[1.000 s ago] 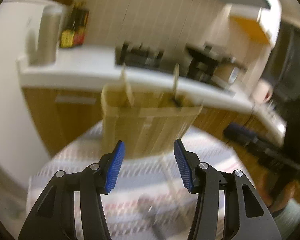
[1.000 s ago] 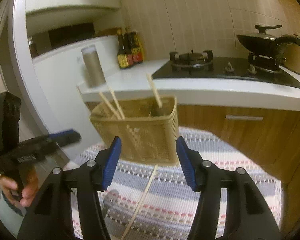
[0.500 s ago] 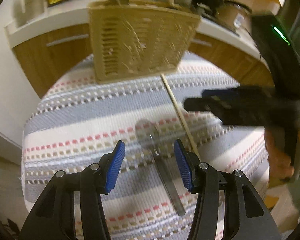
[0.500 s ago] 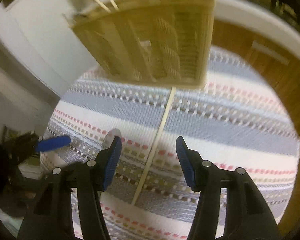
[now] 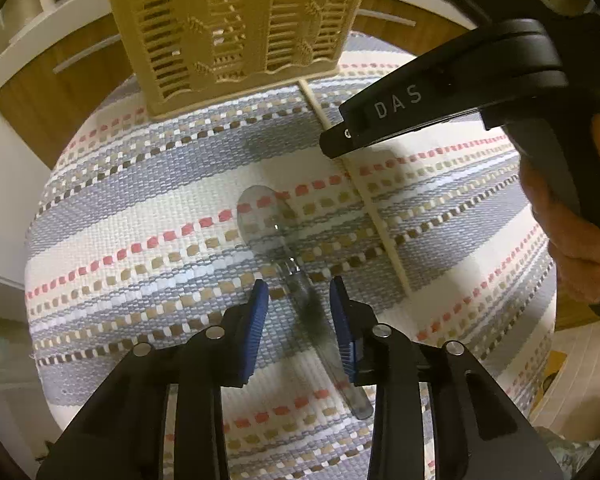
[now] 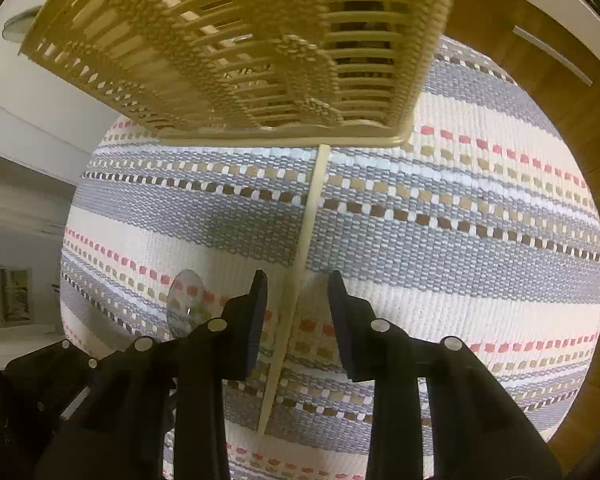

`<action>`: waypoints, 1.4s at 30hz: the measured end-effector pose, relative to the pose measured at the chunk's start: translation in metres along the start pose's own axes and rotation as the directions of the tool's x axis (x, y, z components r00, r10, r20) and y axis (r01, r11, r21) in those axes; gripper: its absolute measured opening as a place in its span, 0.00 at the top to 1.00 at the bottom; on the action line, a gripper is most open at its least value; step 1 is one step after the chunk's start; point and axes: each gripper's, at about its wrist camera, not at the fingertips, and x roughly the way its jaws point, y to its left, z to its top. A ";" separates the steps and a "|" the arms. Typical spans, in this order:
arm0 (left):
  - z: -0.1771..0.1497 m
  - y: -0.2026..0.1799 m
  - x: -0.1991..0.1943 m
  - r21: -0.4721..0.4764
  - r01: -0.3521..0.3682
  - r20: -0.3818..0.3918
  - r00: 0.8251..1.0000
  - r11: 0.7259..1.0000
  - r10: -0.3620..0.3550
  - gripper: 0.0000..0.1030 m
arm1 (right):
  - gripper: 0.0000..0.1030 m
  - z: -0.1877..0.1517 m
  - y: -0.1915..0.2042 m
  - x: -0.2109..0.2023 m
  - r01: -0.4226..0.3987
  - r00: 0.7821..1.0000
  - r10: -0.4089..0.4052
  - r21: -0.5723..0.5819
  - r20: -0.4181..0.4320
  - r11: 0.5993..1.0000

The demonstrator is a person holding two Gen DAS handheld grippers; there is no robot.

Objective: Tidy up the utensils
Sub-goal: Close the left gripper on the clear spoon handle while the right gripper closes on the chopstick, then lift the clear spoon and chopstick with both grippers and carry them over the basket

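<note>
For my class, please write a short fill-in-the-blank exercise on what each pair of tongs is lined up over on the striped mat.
1. The left tongs straddle the clear plastic ____.
2. The right tongs straddle a single ____.
3. Both pairs of tongs are ____.
4. The chopstick's far end reaches the foot of the woven ____.

Missing words: spoon; chopstick; open; basket

Striped mat [image 5: 140,216]: basket [image 5: 236,28], spoon [image 5: 284,256], chopstick [image 6: 296,276].

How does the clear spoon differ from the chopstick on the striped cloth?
The spoon is see-through, with a wide bowl and a flat handle; the chopstick is opaque cream, thin and straight. The spoon lies between the left gripper's open fingers, the chopstick between the right gripper's. The chopstick reaches the basket; the spoon stays apart. Both lie flat on the cloth.
</note>
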 end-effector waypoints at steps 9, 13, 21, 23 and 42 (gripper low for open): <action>0.016 -0.014 0.020 0.030 -0.037 -0.061 0.997 0.999 0.038 0.74 | 0.92 0.006 0.026 0.017 0.103 0.994 -0.105 -0.063 -0.030 0.993; 0.029 -0.016 0.028 0.033 -0.076 -0.078 0.994 0.997 0.078 0.82 | 0.94 0.003 0.027 0.018 0.124 0.991 -0.127 -0.098 -0.029 0.987; 0.038 -0.026 0.035 0.005 -0.121 -0.033 0.992 0.993 0.121 0.90 | 0.96 -0.006 0.027 0.016 0.114 0.993 -0.119 -0.131 -0.028 0.985; 0.037 -0.030 0.028 0.009 -0.145 0.026 0.989 0.989 0.144 0.90 | 0.96 -0.011 0.016 0.009 0.095 0.995 -0.098 -0.139 -0.017 0.986; 0.034 -0.021 -0.127 -0.046 -0.093 0.552 0.827 0.995 0.103 0.90 | 0.96 -0.046 0.004 -0.142 -0.050 0.927 0.139 -0.254 0.348 0.966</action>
